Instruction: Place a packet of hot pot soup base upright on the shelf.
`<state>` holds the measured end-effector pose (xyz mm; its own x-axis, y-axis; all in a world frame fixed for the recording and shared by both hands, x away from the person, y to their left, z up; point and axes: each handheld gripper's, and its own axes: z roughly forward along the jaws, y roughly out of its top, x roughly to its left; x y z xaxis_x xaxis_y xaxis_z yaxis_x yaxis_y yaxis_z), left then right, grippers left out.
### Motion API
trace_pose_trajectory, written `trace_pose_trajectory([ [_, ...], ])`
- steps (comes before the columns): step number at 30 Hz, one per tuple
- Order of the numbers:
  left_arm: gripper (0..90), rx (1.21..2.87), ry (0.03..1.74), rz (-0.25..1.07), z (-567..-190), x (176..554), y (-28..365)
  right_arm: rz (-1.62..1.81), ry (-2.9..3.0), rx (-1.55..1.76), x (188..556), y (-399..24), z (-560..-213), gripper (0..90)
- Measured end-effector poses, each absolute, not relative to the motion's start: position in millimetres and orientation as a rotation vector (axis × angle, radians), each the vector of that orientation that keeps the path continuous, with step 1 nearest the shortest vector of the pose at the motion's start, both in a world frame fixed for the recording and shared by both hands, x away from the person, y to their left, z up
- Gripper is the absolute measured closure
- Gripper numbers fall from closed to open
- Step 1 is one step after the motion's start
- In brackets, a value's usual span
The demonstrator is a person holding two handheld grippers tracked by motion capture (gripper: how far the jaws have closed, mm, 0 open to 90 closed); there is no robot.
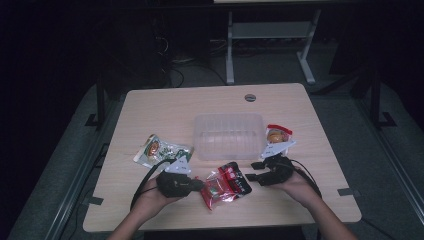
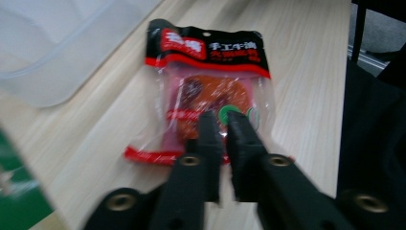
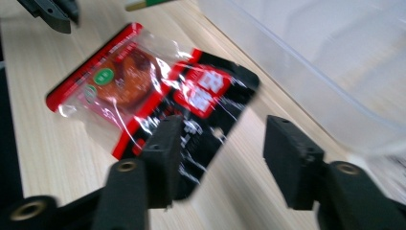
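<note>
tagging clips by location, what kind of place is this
Probably a lab or workshop set up for recording, not a home: a plain wooden table on a dim grey floor, cables and a metal stand behind it, snack packets beside a clear plastic tub.

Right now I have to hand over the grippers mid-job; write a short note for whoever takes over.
Left gripper: jaws almost together, tips over the near end of the red and black snack packet; whether it pinches the film I cannot tell.
Right gripper: open, jaws either side of the packet's black end, not pressing.
Packet lies on the table between both grippers, just in front of the clear plastic tub.
Green snack packet lies left of the tub, another red-topped one to its right.
Done: nothing in the tub yet.
Left: probably all three packets go in.
</note>
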<state>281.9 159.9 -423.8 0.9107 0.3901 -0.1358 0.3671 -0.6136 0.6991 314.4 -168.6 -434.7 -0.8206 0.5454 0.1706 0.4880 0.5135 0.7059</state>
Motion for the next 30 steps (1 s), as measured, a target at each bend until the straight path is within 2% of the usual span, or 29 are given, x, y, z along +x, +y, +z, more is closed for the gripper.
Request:
trace_pose_trajectory([
  [1,89.5,2.302,0.538,0.036,-425.3,281.7,156.3,1.202,2.662,0.942,311.5,-174.2,-436.7,40.8],
  [8,89.6,2.355,0.553,0.017,-439.0,280.0,150.2,1.192,2.672,0.961,308.9,-177.0,-438.6,33.5],
  [20,89.5,2.406,0.547,0.068,-446.2,281.7,149.9,1.183,2.695,0.921,308.4,-168.8,-439.0,30.3],
  [30,89.6,2.431,0.561,0.065,-449.3,285.8,155.3,1.214,2.73,0.935,307.5,-166.7,-440.8,23.1],
])
